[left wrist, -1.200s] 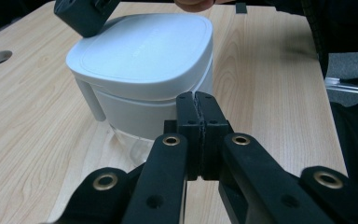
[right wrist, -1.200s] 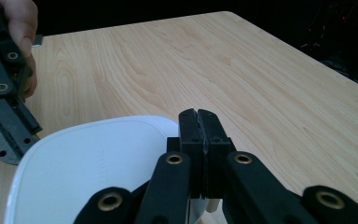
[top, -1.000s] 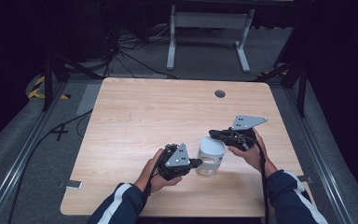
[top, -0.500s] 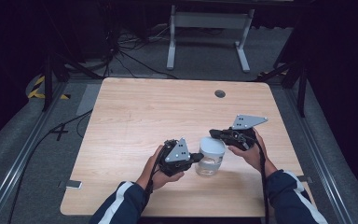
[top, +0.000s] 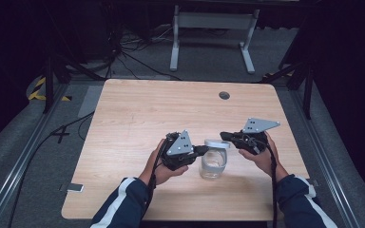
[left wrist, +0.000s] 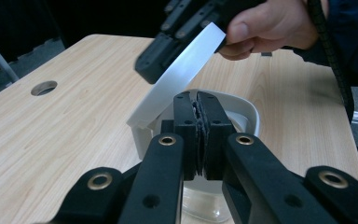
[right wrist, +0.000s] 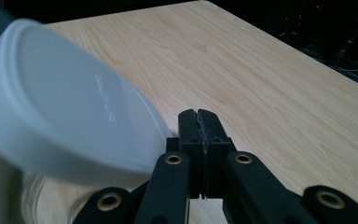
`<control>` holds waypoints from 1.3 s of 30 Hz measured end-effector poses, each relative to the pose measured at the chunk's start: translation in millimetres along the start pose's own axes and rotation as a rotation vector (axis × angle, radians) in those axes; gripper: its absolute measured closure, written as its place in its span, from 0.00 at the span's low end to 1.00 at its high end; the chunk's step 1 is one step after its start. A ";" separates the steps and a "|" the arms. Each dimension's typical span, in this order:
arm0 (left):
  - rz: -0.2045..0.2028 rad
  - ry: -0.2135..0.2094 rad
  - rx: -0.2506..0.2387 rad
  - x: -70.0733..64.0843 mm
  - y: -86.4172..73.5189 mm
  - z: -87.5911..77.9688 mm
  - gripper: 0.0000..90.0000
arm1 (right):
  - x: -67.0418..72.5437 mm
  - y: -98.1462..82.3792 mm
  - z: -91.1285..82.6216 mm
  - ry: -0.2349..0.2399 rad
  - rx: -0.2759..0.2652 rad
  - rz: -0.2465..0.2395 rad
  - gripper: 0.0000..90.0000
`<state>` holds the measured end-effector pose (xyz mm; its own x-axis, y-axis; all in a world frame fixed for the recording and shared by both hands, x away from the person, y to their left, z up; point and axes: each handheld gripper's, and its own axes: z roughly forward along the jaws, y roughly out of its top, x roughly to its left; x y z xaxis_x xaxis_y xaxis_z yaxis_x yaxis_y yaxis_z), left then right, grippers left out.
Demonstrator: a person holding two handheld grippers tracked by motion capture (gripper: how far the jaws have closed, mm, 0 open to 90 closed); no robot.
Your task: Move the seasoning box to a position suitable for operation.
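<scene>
Sleeves: we see two dark sleeves with white stripes (top: 123, 190) coming in from the near edge of the table.
Jar: we find a clear glass jar (top: 212, 166) standing upright near the middle of the near half, between the two grippers, with a white collar around its mouth.
Left gripper: we see the left gripper (top: 200, 150) just left of the jar, its jaws pressed together with nothing between them; in the left gripper view its tips (left wrist: 202, 108) rest at the jar's near rim.
Lid: we see a white round lid (top: 217, 144) tilted over the jar mouth, one edge down at the rim and the other lifted; in the right gripper view it (right wrist: 60, 107) slants across the left of the frame.
Right gripper: we see the right gripper (top: 225, 137) right of the jar, jaws together; its tip meets the lid's raised edge, though we cannot tell if it pinches it.
Table: we note the light wood table (top: 147, 109) bare beyond, with a round cable hole (top: 224, 95) near its far edge.
Floor: we see a white stand (top: 214, 28) and loose cables (top: 123, 52) on the grey floor past the table.
</scene>
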<state>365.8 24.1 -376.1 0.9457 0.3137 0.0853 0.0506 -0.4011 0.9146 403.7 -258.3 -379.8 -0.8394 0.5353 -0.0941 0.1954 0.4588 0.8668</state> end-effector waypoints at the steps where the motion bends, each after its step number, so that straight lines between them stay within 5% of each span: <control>1: -0.001 0.003 0.003 1.9 1.3 0.1 0.97 | 0.0 -1.2 -2.2 -0.008 0.000 0.000 1.00; 15: -0.022 0.036 0.016 24.9 17.2 7.4 0.94 | -3.5 -20.8 -40.3 -0.066 0.023 0.006 0.99; 23: 0.017 0.069 0.060 26.9 17.9 -3.1 0.90 | 4.2 -36.1 -58.3 -0.075 0.053 -0.015 0.96; 32: 0.090 0.154 0.215 10.0 -35.2 -54.9 0.77 | 15.4 -59.9 -83.7 -0.107 0.101 -0.044 0.82; 39: 0.030 0.223 0.315 6.0 -85.3 -91.5 0.55 | 19.0 -85.4 -106.3 -0.159 0.149 -0.046 0.58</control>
<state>337.8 138.9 -417.4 0.8571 0.4632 0.2252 0.1532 -0.6467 0.7472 317.2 -362.7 -403.6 -0.7610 0.6110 -0.2181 0.2415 0.5788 0.7789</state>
